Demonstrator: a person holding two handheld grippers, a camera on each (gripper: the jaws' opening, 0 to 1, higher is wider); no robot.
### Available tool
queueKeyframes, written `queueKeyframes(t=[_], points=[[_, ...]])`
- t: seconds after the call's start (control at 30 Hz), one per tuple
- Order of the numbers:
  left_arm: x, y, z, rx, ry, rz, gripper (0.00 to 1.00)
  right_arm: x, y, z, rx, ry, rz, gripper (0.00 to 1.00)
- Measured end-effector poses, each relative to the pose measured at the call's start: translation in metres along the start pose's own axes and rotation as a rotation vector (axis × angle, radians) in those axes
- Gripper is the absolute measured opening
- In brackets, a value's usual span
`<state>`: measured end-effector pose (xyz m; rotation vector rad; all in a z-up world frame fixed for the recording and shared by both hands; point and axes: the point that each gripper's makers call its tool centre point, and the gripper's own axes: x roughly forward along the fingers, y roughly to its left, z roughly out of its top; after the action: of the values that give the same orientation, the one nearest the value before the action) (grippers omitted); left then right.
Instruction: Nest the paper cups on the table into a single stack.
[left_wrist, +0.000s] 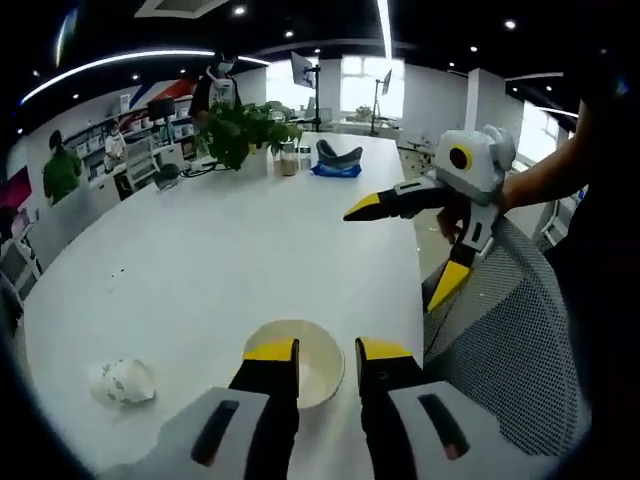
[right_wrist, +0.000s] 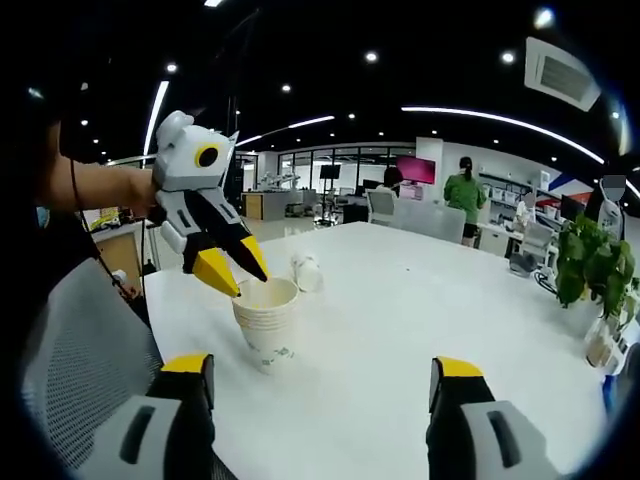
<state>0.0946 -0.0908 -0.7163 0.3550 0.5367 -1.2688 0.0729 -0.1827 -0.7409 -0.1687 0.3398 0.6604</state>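
With my left gripper (right_wrist: 230, 270) poised at the rim of the cup stack (right_wrist: 267, 322) left of centre, jaws slightly parted and empty, and my right gripper (right_wrist: 325, 385) wide open, I judged fetching the tipped cup (right_wrist: 306, 271) next.

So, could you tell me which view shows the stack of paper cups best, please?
The right gripper view: the cup stack stands side-on, showing nested rims and printed wall, with the left gripper at its rim. The left gripper view looks down into its mouth, partly hidden behind that gripper's own jaws.
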Motion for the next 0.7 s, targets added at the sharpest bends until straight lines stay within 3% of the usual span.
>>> queueKeyframes(t=[0.4,0.7], points=[[-0.025,0.034,-0.001,-0.028,-0.051,0.089,0.25,0.000,0.002,0.001,-0.005,-0.003,0.007,0.92],[-0.047,0.077,-0.008,-0.063,-0.066,0.220,0.34,0.001,0.001,0.000,-0.007,0.000,0.008,0.92]])
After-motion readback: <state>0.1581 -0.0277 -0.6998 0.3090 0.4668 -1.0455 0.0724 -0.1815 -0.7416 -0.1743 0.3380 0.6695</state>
